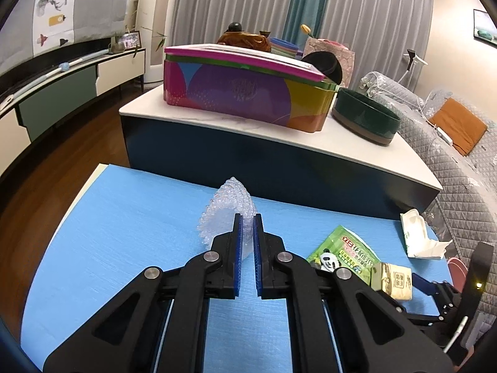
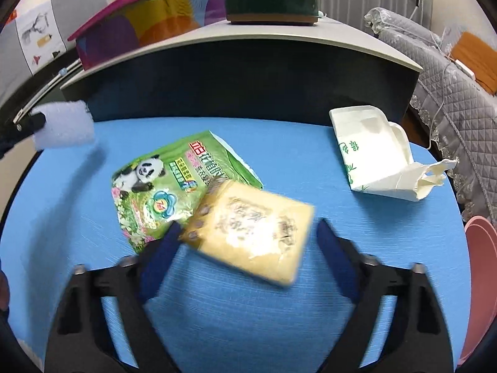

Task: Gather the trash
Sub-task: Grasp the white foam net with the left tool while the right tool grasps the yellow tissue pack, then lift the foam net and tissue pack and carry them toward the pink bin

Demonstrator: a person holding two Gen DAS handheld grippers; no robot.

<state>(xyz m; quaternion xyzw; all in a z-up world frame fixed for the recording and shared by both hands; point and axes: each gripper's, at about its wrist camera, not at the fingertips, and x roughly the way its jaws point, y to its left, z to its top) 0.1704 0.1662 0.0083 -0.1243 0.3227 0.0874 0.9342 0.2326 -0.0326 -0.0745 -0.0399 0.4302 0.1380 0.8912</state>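
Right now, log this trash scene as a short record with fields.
surface: blue mat
left tongs: shut on bubble wrap, lifted off the mat
right tongs: open, astride the yellow packet
yellow packet: overlaps the green panda bag
loose: white wrapper, at the mat's right edge
blur: right view smeared

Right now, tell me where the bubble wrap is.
Left wrist view: the bubble wrap is pinched in the left gripper, above the blue mat, left of the panda packet.
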